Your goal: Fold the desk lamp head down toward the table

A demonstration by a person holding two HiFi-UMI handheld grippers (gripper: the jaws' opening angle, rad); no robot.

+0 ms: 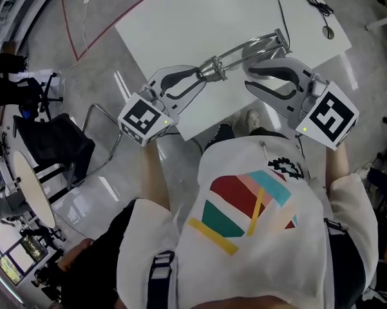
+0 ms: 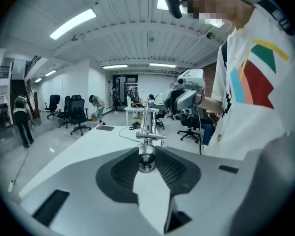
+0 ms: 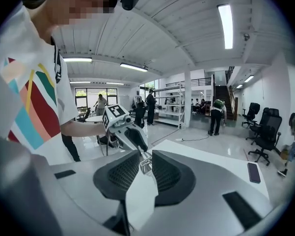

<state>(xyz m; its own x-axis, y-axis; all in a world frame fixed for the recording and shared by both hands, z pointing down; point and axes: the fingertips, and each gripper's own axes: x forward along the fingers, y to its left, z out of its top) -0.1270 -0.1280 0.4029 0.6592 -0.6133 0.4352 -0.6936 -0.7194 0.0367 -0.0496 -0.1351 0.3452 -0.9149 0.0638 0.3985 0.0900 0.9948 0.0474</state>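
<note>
A chrome desk lamp (image 1: 245, 47) lies low over the white table (image 1: 199, 18), its thin arms running from centre toward the far right. My left gripper (image 1: 204, 76) is shut on the round chrome joint at the lamp's near end; in the left gripper view that joint (image 2: 147, 159) sits pinched between the pads, with the lamp's rods (image 2: 148, 119) leading away. My right gripper (image 1: 250, 68) is shut on the lamp further right; in the right gripper view a small chrome piece (image 3: 146, 164) is clamped between its pads. Each gripper shows in the other's view: the right gripper (image 2: 185, 91) and the left gripper (image 3: 121, 123).
The lamp's black cable with an inline switch (image 1: 326, 31) trails across the table's far right. A dark phone (image 3: 254, 172) lies on the table. A black chair (image 1: 58, 143) and a round table (image 1: 32, 185) stand to the left on the floor. People and office chairs are far behind.
</note>
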